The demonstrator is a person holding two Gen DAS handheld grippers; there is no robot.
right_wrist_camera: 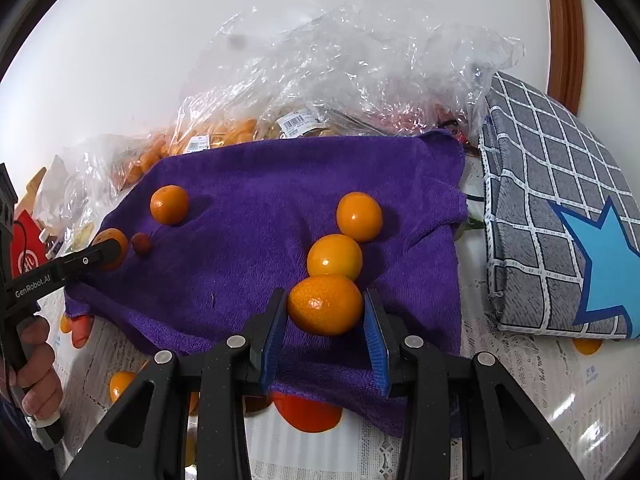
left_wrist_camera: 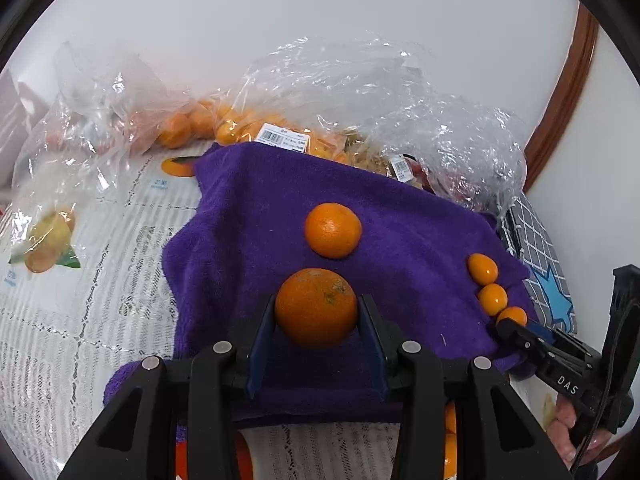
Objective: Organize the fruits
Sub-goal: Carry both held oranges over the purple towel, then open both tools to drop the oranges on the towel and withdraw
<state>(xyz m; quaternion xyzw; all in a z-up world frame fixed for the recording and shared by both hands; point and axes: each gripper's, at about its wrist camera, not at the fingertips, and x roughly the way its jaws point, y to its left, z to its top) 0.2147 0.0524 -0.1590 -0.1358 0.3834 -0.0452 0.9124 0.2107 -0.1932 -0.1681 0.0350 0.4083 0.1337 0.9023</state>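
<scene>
A purple towel (left_wrist_camera: 248, 216) lies on the table, also in the right wrist view (right_wrist_camera: 248, 184). My left gripper (left_wrist_camera: 316, 320) is shut on a tangerine (left_wrist_camera: 316, 306) low over the towel. A second tangerine (left_wrist_camera: 333, 230) lies just beyond it. My right gripper (right_wrist_camera: 326, 312) is shut on a small kumquat (right_wrist_camera: 325, 304), in line with two more kumquats (right_wrist_camera: 334, 258) (right_wrist_camera: 359, 216). The same row shows in the left wrist view (left_wrist_camera: 483, 268). A small dark red fruit (right_wrist_camera: 141, 243) lies near the left gripper's tip (right_wrist_camera: 106, 250).
Clear plastic bags (left_wrist_camera: 360, 92) of oranges and other fruit lie behind the towel. Another bag (left_wrist_camera: 52, 236) holds yellow fruit at the left. A grey checked cushion with a blue star (right_wrist_camera: 560, 216) sits right of the towel. A lace tablecloth (left_wrist_camera: 80, 340) covers the table.
</scene>
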